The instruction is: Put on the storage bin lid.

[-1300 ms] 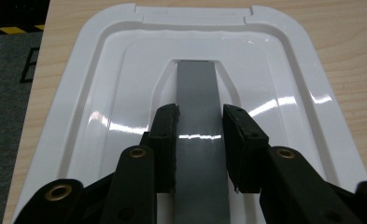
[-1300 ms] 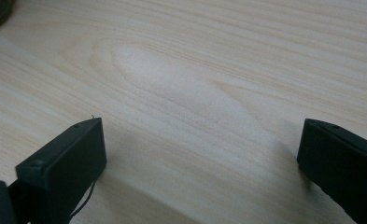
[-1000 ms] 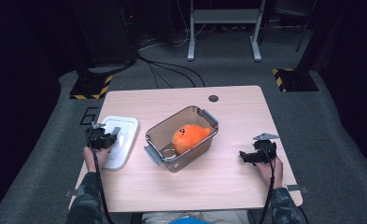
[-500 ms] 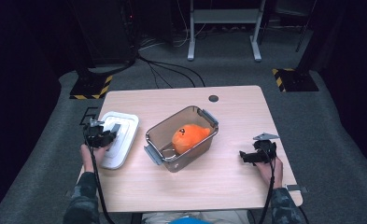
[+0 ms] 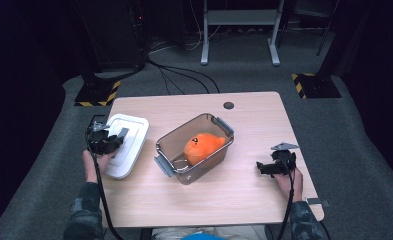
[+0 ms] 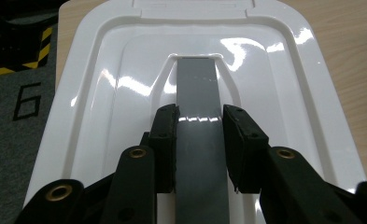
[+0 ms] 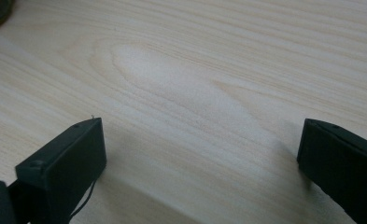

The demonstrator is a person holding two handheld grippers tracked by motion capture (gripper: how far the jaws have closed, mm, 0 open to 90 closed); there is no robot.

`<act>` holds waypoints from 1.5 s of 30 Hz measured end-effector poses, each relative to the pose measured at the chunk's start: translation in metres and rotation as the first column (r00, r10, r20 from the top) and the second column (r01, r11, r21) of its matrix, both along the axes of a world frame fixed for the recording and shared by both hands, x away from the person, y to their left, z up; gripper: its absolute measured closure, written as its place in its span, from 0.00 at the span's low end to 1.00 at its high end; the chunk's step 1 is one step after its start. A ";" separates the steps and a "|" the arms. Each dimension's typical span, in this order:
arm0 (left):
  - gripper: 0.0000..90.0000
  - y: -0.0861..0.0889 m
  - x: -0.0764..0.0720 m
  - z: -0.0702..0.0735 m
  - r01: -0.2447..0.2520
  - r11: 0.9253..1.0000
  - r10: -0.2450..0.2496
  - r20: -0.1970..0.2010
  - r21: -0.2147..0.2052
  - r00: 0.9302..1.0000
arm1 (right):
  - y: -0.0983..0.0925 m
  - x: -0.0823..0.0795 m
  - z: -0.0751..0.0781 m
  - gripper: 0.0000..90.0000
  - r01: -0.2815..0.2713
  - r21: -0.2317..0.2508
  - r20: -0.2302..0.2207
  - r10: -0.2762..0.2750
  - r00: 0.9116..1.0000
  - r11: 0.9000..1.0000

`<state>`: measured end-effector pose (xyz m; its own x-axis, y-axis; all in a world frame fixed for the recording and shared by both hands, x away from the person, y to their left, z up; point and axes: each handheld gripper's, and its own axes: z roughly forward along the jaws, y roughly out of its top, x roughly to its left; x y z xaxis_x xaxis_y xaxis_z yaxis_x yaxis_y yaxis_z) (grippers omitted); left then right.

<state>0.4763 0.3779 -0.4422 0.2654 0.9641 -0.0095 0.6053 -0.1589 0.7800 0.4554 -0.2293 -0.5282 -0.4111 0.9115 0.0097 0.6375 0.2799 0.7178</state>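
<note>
Gripping one white lid [image 6: 102,93] by its grey handle [image 6: 198,116]: left tongs [image 6: 199,135].

A white lid [image 6: 125,93] carries a grey handle strip [image 6: 199,116]. The toy [image 5: 204,146] is orange, the box [image 5: 184,175] clear brownish, the surface [image 5: 244,200] pale woodgrain.

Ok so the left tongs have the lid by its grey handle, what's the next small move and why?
Probably carry the white lid to the right, over the clear container. The left tongs are clamped on the lid's grey handle, the container stands open beside it with the orange plush toy inside, and the right tongs wait open over bare table.
</note>
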 end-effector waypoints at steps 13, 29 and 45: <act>0.74 -0.007 -0.002 0.031 0.055 0.998 -0.056 0.033 0.022 0.998 | 0.000 0.000 0.000 0.01 0.000 0.000 0.000 0.000 1.000 1.000; 0.74 -0.024 -0.002 0.064 0.129 0.991 -0.131 0.048 0.037 0.990 | 0.000 0.000 0.000 0.01 -0.001 0.001 0.000 0.001 1.000 1.000; 0.74 -0.047 -0.004 0.089 0.203 0.978 -0.206 0.066 0.055 0.976 | 0.000 0.000 0.000 0.01 -0.001 0.002 0.000 0.001 1.000 1.000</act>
